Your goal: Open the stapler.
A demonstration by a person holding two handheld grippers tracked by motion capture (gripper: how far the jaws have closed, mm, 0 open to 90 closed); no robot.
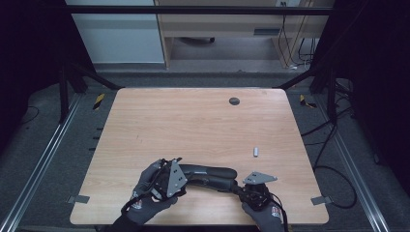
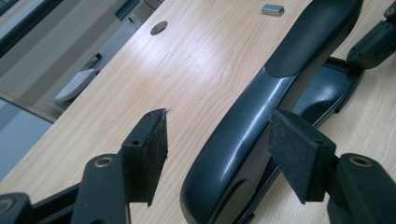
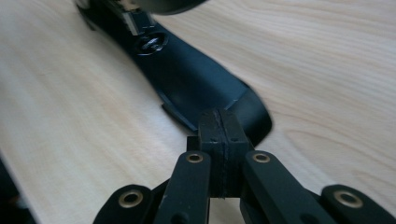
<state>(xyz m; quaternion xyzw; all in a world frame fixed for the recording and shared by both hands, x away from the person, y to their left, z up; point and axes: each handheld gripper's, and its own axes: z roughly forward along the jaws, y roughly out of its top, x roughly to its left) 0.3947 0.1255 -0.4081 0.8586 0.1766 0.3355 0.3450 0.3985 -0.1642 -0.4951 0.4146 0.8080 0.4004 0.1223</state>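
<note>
A large black stapler [image 1: 208, 175] lies on its side near the front edge of the wooden worktop [image 1: 193, 121], stretched between the person's two hands. The right tool [image 3: 219, 140] has its pads pressed together at the tip of the stapler's flat base plate [image 3: 196, 88]; whether it pinches the plate's thin edge or merely pins it down cannot be told from the right gripper view, but the placement looks meant to anchor that end so the body cannot slide or swing. The left tool [image 2: 219, 154] stands open, its two foam pads [image 2: 152, 149] on either side of the stapler's rounded top arm [image 2: 252, 116] without pressing on it, apparently lined up to close on the arm or to let it go. With the base steadied at one end, working the arm at the other end would need no third hand. A small grey metal piece [image 1: 256, 152], perhaps a strip of staples, lies well apart on the worktop, farther back and to the right.
</note>
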